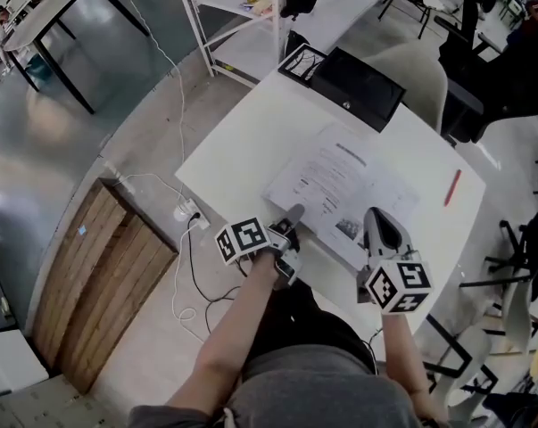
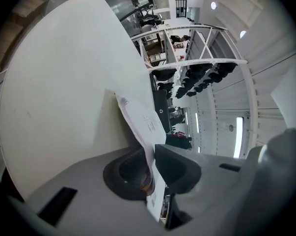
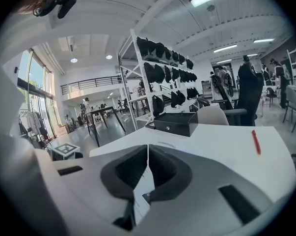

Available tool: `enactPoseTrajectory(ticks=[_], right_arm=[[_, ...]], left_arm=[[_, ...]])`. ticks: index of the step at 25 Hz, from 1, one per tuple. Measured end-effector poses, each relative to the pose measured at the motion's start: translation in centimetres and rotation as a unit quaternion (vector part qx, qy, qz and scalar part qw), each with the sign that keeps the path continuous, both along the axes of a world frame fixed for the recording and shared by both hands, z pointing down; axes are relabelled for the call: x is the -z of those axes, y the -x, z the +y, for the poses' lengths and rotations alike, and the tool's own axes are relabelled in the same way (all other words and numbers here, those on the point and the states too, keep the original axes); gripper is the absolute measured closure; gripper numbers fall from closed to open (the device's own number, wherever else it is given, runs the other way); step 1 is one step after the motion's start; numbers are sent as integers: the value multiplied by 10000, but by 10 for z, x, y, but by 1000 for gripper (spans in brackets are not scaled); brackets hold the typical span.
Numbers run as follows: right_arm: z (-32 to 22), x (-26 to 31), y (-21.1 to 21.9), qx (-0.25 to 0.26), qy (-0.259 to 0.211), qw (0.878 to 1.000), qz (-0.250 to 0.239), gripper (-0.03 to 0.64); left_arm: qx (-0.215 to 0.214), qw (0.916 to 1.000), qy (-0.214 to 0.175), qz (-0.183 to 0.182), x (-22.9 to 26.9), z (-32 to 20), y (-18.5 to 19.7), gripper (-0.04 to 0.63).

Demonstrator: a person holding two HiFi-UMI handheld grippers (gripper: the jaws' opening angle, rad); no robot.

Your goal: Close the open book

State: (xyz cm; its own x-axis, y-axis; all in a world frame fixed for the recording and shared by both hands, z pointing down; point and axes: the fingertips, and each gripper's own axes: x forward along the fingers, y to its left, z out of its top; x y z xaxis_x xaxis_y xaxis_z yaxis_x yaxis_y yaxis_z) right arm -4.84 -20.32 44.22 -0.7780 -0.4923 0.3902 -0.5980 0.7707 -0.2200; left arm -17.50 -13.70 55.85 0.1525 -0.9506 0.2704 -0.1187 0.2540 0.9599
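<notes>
The open book (image 1: 340, 181) lies flat on the white table (image 1: 251, 141), its printed pages facing up. My left gripper (image 1: 291, 217) is at the book's near left corner. In the left gripper view it (image 2: 152, 159) is shut on a lifted leaf of the book (image 2: 138, 117), which runs up between the dark pads. My right gripper (image 1: 376, 217) rests over the near edge of the right-hand page. In the right gripper view its jaws (image 3: 148, 154) are shut, tips together, with printed page (image 3: 143, 181) showing below them.
A red pen (image 1: 452, 187) lies at the table's right side. A black box (image 1: 358, 87) stands at the far edge, with a pale chair (image 1: 411, 65) behind it. A wooden cabinet (image 1: 99, 283) and a power strip with cables (image 1: 186, 212) are on the floor to the left.
</notes>
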Motion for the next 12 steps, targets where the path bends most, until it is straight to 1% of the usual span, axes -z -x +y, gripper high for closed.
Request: enactPoseTrajectory(ticks=[5, 12], right_arm=[[3, 2, -10, -193, 2, 9998, -22, 614], [12, -2, -31, -528, 51, 9986, -35, 614]], left_arm=[[-124, 9998, -146, -61, 9, -1, -2, 556], [-360, 9970, -419, -548, 28, 0, -8, 576]])
